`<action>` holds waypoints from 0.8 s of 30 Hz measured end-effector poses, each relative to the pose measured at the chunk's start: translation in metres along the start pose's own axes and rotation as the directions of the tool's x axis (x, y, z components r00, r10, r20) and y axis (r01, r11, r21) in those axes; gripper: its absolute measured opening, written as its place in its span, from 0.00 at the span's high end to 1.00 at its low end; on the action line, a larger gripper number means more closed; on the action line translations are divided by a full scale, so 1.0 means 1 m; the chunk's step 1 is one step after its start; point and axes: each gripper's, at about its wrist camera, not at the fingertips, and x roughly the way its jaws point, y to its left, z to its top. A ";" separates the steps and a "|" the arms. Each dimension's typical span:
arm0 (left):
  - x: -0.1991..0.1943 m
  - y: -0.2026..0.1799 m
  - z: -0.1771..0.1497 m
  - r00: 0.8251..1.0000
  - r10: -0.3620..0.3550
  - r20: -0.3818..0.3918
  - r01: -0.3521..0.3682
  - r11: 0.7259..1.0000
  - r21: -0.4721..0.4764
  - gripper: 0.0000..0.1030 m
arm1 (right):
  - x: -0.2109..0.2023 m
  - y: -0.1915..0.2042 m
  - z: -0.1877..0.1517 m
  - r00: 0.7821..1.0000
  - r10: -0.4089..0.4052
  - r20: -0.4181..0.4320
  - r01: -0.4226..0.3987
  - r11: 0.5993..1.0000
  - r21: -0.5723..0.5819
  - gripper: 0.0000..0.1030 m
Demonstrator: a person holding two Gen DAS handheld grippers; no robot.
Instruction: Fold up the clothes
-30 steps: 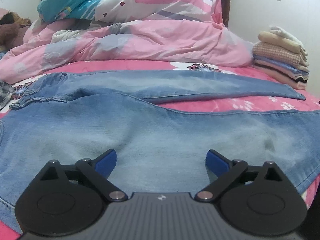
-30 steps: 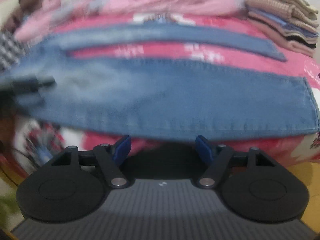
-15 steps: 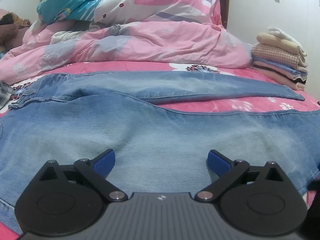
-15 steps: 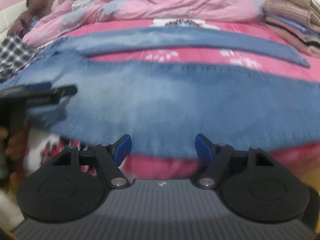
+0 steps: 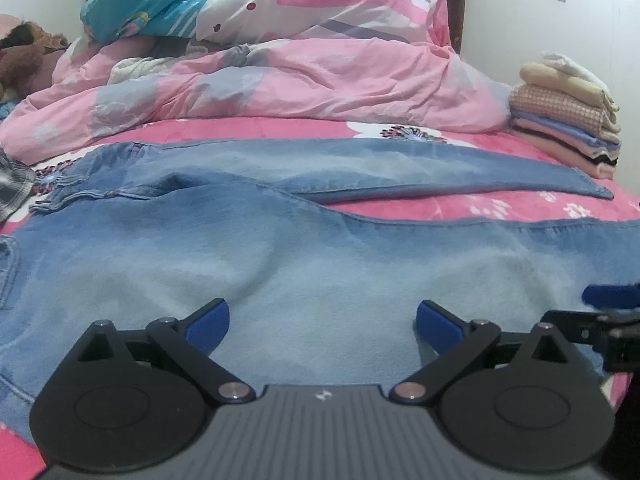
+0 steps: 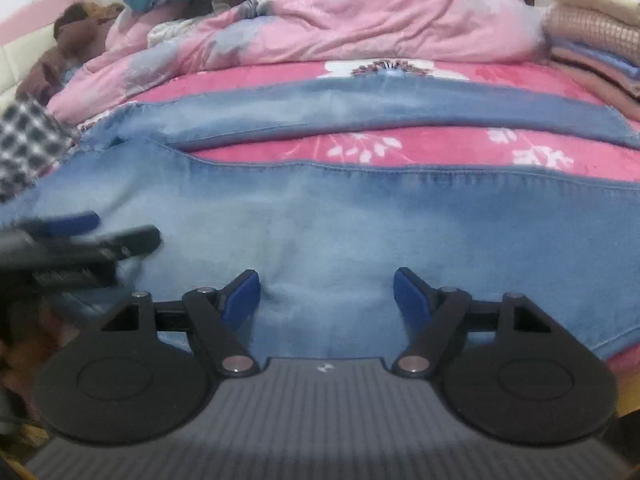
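Observation:
Faded blue jeans (image 5: 304, 264) lie spread flat on the pink bed, waist at the left and both legs running to the right; the same jeans (image 6: 328, 220) fill the right wrist view. My left gripper (image 5: 322, 322) is open over the near leg, blue pads wide apart, nothing between them. My right gripper (image 6: 326, 294) is also open, low over the near leg close to its front edge. Each gripper shows in the other's view: the right gripper (image 5: 608, 300) at the far right, the left gripper (image 6: 80, 232) blurred at the left.
A rumpled pink duvet (image 5: 280, 68) is heaped along the back of the bed. A stack of folded clothes (image 5: 568, 116) stands at the back right. A checked cloth (image 6: 28, 144) lies at the left edge, and a brown plush toy (image 5: 24, 56) sits far left.
The right gripper has risen from below the bed's edge and moved forward over the near leg. It now shows at the right of the left wrist view. The left gripper barely moved.

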 end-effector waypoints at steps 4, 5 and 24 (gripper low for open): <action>-0.007 0.004 -0.004 1.000 0.009 -0.012 -0.009 1.000 0.012 0.02 | -0.003 0.006 -0.007 1.000 -0.011 0.019 0.011 0.999 -0.034 0.23; -0.012 0.005 -0.007 1.000 0.012 -0.016 -0.012 1.000 0.017 0.02 | -0.003 0.006 -0.008 1.000 -0.008 0.023 0.009 0.999 -0.034 0.22; -0.097 0.051 0.008 0.994 0.100 0.048 -0.100 0.995 -0.004 0.06 | -0.004 0.006 -0.011 0.996 0.073 0.044 -0.071 0.996 -0.046 0.01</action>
